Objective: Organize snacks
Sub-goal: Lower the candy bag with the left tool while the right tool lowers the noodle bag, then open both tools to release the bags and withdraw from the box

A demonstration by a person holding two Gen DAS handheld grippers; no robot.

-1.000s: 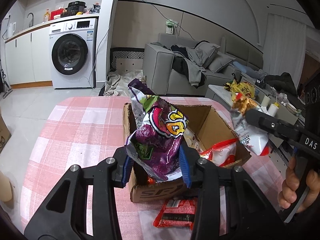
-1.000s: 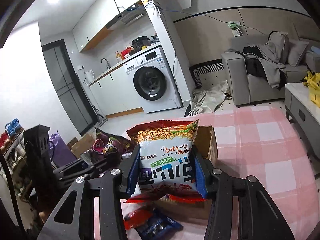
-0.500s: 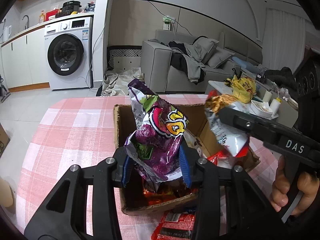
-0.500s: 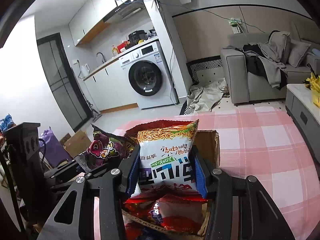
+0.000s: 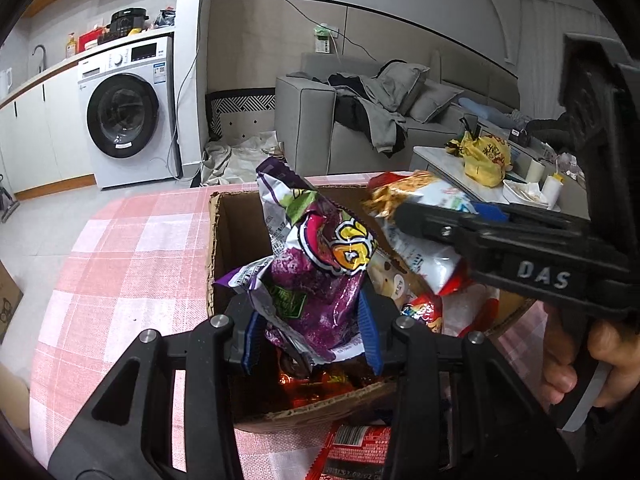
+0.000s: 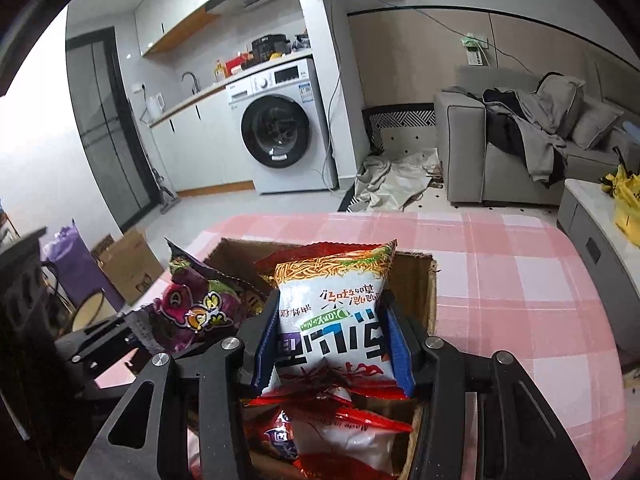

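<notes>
Over the open brown cardboard box (image 5: 224, 248), already holding several packets, the left gripper (image 5: 310, 330) clamped a crinkled purple snack bag (image 5: 316, 276) and the right gripper (image 6: 332, 344) clamped a white noodle packet (image 6: 332, 300); neither was released, and a red packet (image 5: 352, 452) lay outside the box's near wall.

A crinkled purple bag (image 5: 316, 280) stands upright over the open cardboard box (image 5: 218, 240), pinched at its lower part. Beside it a white noodle bag (image 6: 334, 320) with red edges, print upside down, hangs over the same box. More red and white packets (image 6: 344, 436) lie inside. One red packet (image 5: 356, 452) lies on the surface just outside the box.
</notes>
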